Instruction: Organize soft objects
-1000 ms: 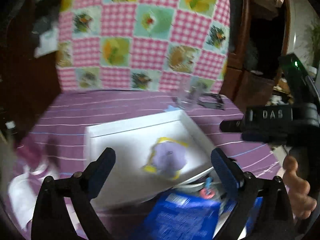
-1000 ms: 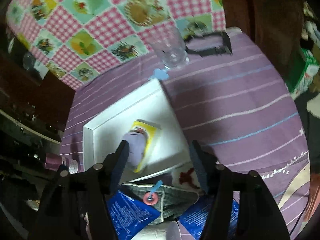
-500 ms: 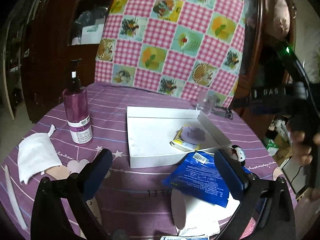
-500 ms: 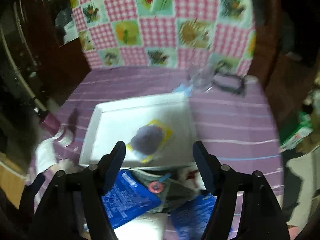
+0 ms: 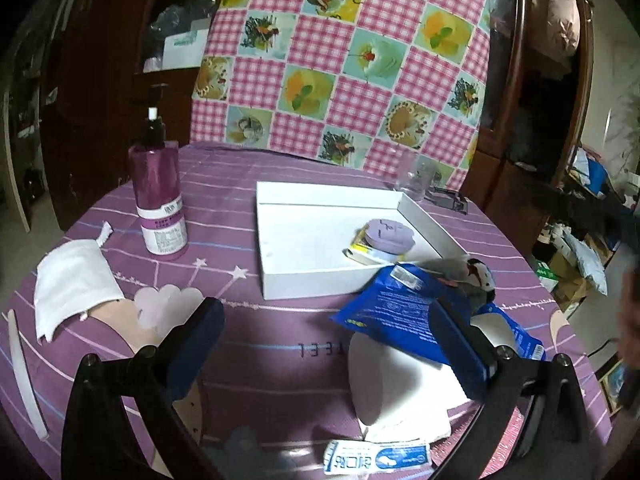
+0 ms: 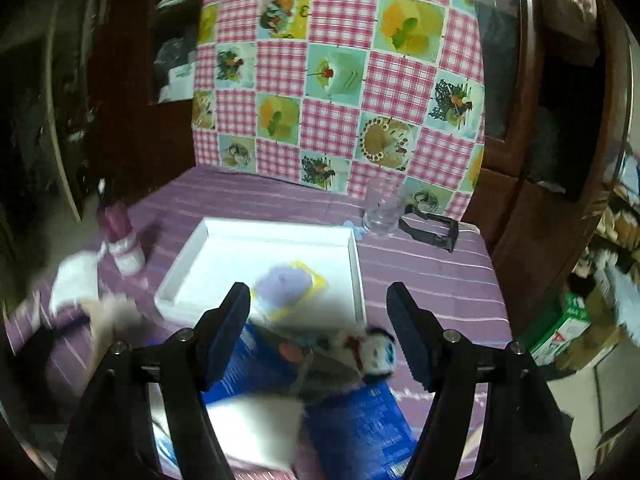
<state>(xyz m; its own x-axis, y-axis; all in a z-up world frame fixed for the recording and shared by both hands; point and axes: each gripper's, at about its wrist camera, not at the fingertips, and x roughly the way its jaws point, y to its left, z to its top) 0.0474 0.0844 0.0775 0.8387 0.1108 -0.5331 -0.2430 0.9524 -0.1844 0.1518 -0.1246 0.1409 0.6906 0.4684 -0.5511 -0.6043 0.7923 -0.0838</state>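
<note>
Jaws of the left gripper point(image 5: 326, 334) stand wide apart and hold nothing; its view has drawn back since a second ago, so a pump bottle point(image 5: 158, 200) and white cloth point(image 5: 72, 280) now show. Ahead of the jaws sits the white tray point(image 5: 304, 280), the purple pad point(image 5: 390, 234) in its right corner, a blue packet point(image 5: 392, 312) beside the right finger.

Right gripper point(image 6: 318, 328) is likewise spread and empty, now raised; the tray point(image 6: 356, 264) with the pad point(image 6: 286, 284) lies just ahead, a soft toy point(image 6: 374, 354) between the fingers.

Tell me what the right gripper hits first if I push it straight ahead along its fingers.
Probably the small plush toy and the grey checked cloth lying between the open right gripper fingers, on the blue packets. The white tray edge lies just beyond. The view is blurred, so depth is uncertain.
</note>
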